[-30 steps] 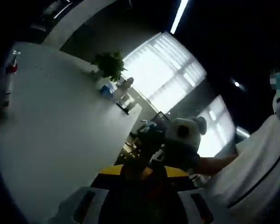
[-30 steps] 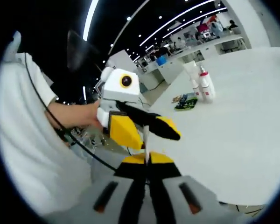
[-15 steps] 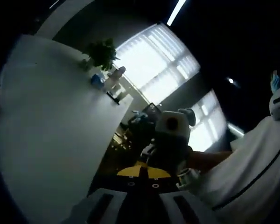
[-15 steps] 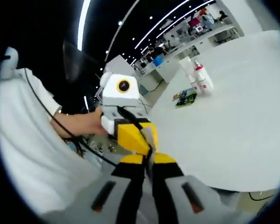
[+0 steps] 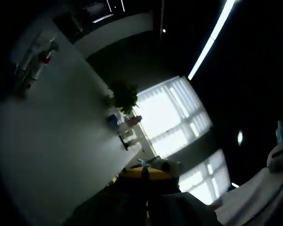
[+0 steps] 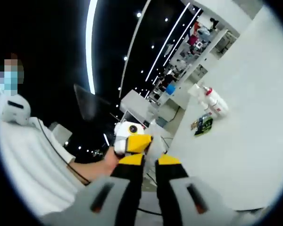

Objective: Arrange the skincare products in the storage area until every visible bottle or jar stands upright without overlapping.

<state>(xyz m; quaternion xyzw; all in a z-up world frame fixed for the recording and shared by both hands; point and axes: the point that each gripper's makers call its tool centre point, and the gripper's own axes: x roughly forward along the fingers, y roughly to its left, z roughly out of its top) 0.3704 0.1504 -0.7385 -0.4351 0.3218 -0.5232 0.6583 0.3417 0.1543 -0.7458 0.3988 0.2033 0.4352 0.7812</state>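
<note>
Dim office interior, left gripper view: white table runs from the left edge toward the middle, dark ceiling above with one long light strip at upper right, bright windows with blinds behind. Far end of table, upper left: white bottles, one with a red part, standing close together; too dark and small to tell their number. Middle of table edge, by the window: potted plant, and just below it a small cluster of containers, one blue, one pale; probably upright, though the view is poor. Left gripper at bottom centre, yellow-tipped, very dark; whether its jaws are together or apart cannot be told. White sleeve at lower right

Right gripper view: white table fills the right half, edge curving down to the lower right. Background of black ceiling with rows of light strips and distant lit shelving. On the table near its far edge: white bottle with a red top and red band, another white container just behind it, both upright; beside them, toward the camera, a flat green and black packet lying on the surface. Right gripper at bottom centre, black jaws with yellow tips, a narrow gap between them, nothing held. Directly beyond its tips, the other gripper's yellow and white body, held in a hand. Person in a white garment at left
</note>
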